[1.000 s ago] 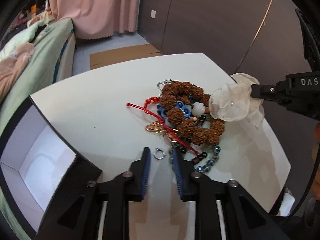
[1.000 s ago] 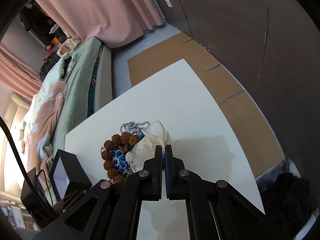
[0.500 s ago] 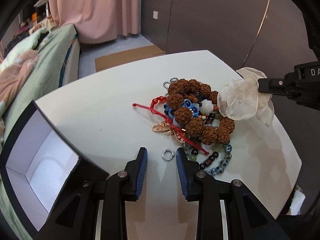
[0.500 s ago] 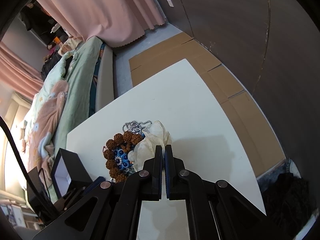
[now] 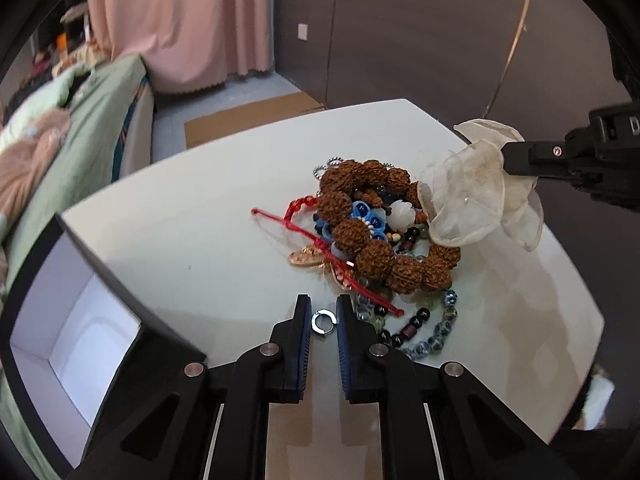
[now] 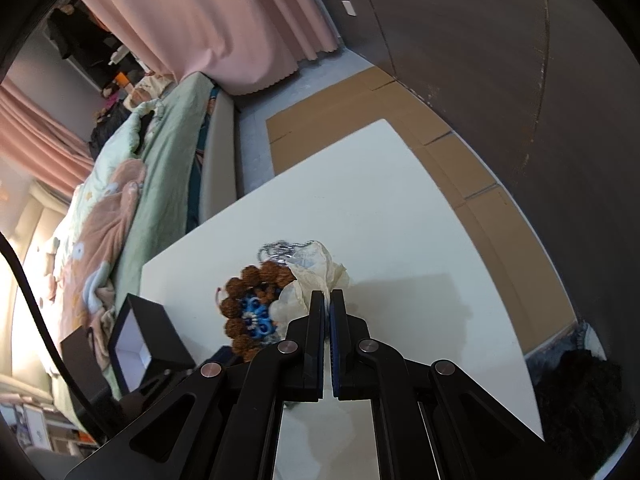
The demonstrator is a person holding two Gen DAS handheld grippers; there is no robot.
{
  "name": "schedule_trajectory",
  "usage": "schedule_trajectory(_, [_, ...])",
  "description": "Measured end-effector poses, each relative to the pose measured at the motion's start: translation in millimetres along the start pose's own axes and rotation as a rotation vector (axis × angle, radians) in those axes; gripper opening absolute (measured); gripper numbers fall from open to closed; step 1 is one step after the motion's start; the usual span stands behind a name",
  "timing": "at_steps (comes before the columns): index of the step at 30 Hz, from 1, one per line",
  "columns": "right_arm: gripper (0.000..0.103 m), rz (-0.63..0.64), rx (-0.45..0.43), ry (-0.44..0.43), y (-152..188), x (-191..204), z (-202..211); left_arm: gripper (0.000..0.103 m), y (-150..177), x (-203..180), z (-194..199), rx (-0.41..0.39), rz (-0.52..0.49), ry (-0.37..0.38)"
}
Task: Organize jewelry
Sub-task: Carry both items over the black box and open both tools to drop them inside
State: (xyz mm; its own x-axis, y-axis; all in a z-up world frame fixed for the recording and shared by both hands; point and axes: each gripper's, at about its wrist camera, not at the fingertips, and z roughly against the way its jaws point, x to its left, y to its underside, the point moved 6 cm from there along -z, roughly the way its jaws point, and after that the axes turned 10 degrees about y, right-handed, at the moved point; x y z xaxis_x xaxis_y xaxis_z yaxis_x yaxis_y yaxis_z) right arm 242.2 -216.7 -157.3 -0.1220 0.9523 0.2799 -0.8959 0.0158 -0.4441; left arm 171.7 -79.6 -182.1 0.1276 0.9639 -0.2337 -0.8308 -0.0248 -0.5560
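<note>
Left wrist view: the left tool [image 5: 324, 314] sits at the lower middle of the frame, its jaws closing around a small silver ring [image 5: 323, 323] that lies between the blue pads [image 5: 305, 330] on the white tabletop [image 5: 208, 240] — whether the pads already press on it I cannot tell. Just above and to the right lies a heap of jewelry [image 5: 376, 236]: big brown beads, a red cord, blue pieces and a string of dark and clear beads. At the right edge the right tool [image 5: 506, 160] pinches a sheer white fabric flower [image 5: 468, 204], held above the heap. An open black box [image 5: 76, 344] with a white inside fills the lower left. In the right wrist view, the right tool [image 6: 327, 300] is clamped tight on the flower [image 6: 316, 272] at frame centre.
</note>
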Motion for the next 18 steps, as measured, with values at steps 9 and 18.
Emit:
schedule_trajectory(9, [0.004, 0.012, -0.057, -0.096, 6, 24, 20, 0.013, -9, 8, 59, -0.139, 0.061, 0.04])
schedule_trajectory(18, [0.004, 0.013, -0.116, -0.163, 16, 44, 37, 0.013, -20, 42, 115, -0.286, 0.142, 0.005])
